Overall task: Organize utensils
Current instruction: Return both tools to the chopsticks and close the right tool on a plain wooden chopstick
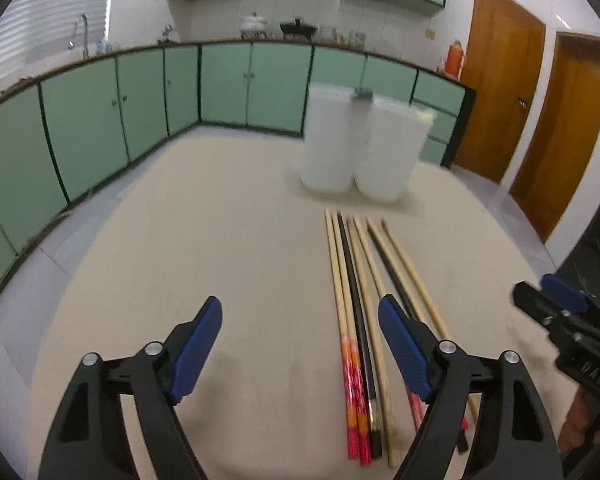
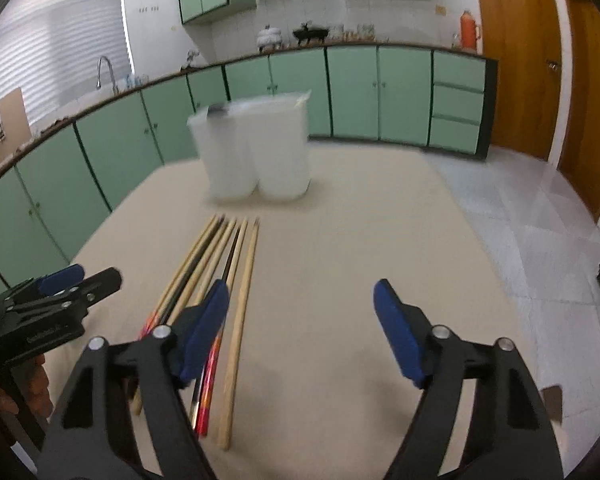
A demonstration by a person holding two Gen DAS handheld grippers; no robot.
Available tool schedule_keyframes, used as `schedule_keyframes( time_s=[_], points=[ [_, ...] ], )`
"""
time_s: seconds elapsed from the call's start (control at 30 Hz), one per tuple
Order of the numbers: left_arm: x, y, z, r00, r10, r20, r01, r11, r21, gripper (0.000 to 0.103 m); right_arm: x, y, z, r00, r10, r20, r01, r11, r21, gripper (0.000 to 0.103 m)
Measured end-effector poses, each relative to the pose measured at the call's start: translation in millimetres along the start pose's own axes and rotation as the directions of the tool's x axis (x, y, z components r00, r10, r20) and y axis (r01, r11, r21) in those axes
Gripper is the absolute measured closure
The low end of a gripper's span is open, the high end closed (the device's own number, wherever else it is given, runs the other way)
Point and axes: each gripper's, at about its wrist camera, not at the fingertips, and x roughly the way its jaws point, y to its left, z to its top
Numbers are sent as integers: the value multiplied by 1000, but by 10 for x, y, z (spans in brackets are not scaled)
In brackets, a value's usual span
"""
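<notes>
A row of long chopsticks [image 1: 354,320] [image 2: 220,288], plain wooden, black, and red-and-orange patterned ones, is laid side by side on the beige table [image 1: 220,240] [image 2: 340,240]. Two tall translucent white plastic containers [image 1: 360,144] [image 2: 256,148] are stood touching each other just beyond the tips. The left claw [image 1: 300,344] is held wide open above the table, nothing gripped. The right claw [image 2: 300,332] is likewise spread wide and empty, beside the chopsticks.

white containers [image 1: 360,144] blurred, chopsticks [image 1: 360,340] partly hidden
</notes>
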Motion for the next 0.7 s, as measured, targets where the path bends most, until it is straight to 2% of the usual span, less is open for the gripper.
schedule_keyframes(
  time_s=[0.07,0.17,0.23,0.47,0.63,0.7],
  points=[
    [43,-23,-76,1000,-8,-29,9,1000,13,29,66,56,-63,998,40,-47,-41,999,-8,44],
    [65,-59,-142,998,-17,-58,20,999,42,33,106,156,-122,995,55,-86,-60,997,-55,55],
    [71,-60,-178,997,-21,-68,25,998,52,33,108,175,-167,993,68,-101,-74,996,-52,55],
    [156,-61,-260,994,-22,-104,27,998,49,38,202,233,-282,985,77,-156,-89,993,-71,70],
    [153,-41,-284,994,-26,-107,31,999,42,39,241,266,-278,981,84,-174,-101,991,-88,75],
    [147,-33,-282,994,-28,-106,32,999,38,43,251,275,-269,981,83,-177,-100,991,-92,81]
  ],
)
